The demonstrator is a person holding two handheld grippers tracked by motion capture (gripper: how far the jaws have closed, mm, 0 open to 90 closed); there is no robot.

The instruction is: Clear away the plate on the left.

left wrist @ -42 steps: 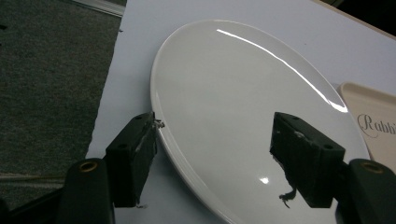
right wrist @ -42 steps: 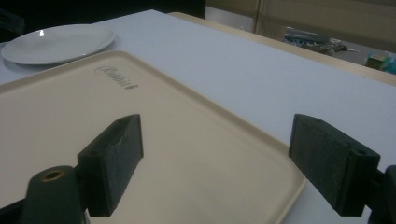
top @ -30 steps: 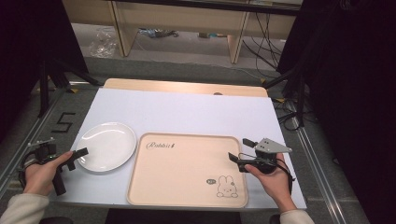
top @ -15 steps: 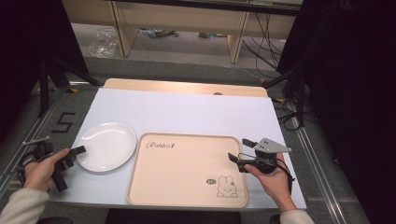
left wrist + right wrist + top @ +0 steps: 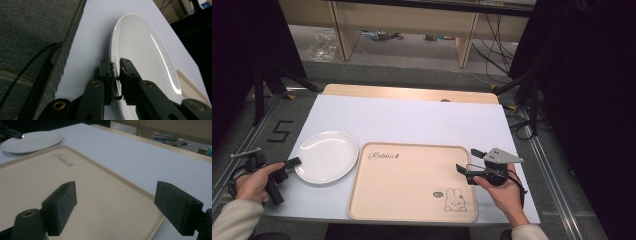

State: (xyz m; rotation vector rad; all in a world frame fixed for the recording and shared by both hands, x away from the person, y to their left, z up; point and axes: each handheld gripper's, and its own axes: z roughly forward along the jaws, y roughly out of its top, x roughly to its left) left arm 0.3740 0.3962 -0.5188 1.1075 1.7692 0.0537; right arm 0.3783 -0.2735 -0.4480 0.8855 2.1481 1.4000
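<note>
Left gripper is clenched on the near-left rim of the white plate, which sits on the white table sheet just left of the beige tray (rabbit print). Right gripper hangs released over the tray's right edge, holding nothing.

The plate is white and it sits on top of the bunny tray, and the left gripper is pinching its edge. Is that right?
Not quite. The plate is white and the left gripper is pinching its edge, but it does not sit on the bunny tray. The high view shows it on the white table cover, just left of the tray.
</note>
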